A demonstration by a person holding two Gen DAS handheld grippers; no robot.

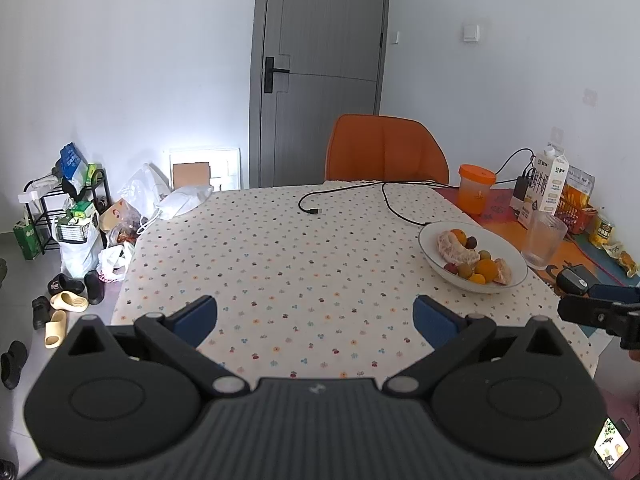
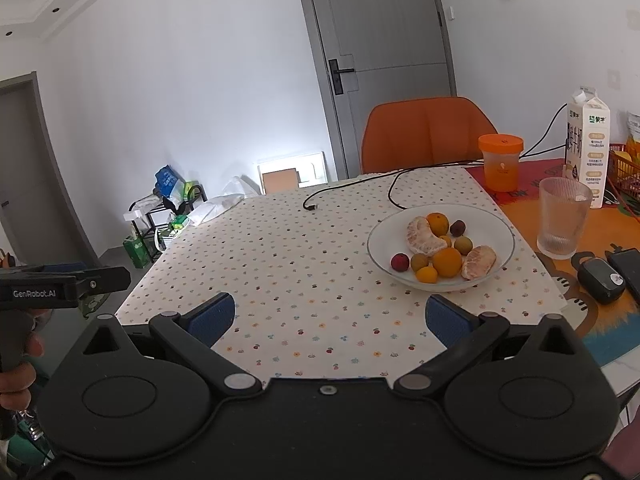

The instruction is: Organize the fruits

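A white bowl [image 2: 496, 216] sits on the dotted tablecloth [image 2: 304, 264], right of centre. It holds oranges [image 2: 447, 262], peeled citrus pieces [image 2: 424, 236], small green-brown fruits [image 2: 463, 245] and red fruits [image 2: 400, 262]. The bowl also shows in the left wrist view [image 1: 436, 234]. My right gripper [image 2: 330, 316] is open and empty, over the table's near edge, left of and nearer than the bowl. My left gripper [image 1: 316, 318] is open and empty, over the near edge further left.
A ribbed glass [image 2: 563, 224], an orange-lidded cup [image 2: 501, 162] and a milk carton [image 2: 587, 148] stand right of the bowl. Black devices [image 2: 602, 280] lie on the orange mat. A black cable [image 2: 394, 190] crosses the far table. An orange chair [image 2: 424, 132] stands behind.
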